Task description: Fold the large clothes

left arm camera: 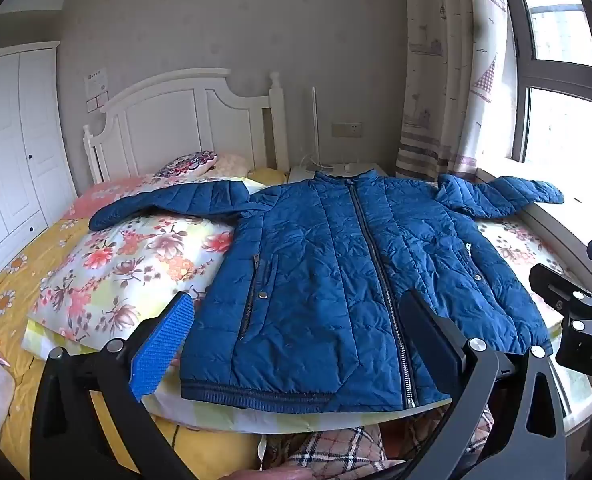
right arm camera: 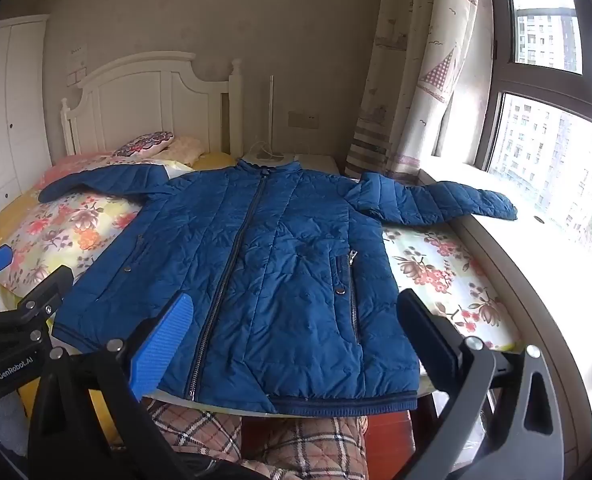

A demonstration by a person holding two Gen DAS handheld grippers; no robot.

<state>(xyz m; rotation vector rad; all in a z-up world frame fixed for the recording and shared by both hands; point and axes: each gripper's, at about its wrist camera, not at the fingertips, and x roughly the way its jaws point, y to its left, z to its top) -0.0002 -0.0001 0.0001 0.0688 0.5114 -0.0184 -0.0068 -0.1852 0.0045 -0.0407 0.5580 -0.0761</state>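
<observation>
One bed [left arm camera: 35, 280] fills the room below me, its yellow sheet partly covered by one floral quilt [left arm camera: 135, 256]. One white headboard [left arm camera: 183, 120] stands at the far end, one wardrobe [left arm camera: 11, 152] is cut off at the left edge, and one curtain [left arm camera: 448, 64] hangs beside the window [right arm camera: 544, 152]. One blue quilted jacket [left arm camera: 320, 264] lies flat on the quilt, front up, zipped, both sleeves spread sideways; its hem reaches the near edge. My left gripper [left arm camera: 296, 332] hovers over the hem with fingers spread wide, nothing between them. My right gripper [right arm camera: 296, 332] does the same, also spread wide and empty. I count two pillows [left arm camera: 191, 162] by the headboard, partly hidden behind a sleeve. Plaid trousers [right arm camera: 296, 444] show below, cut off by the frame.
</observation>
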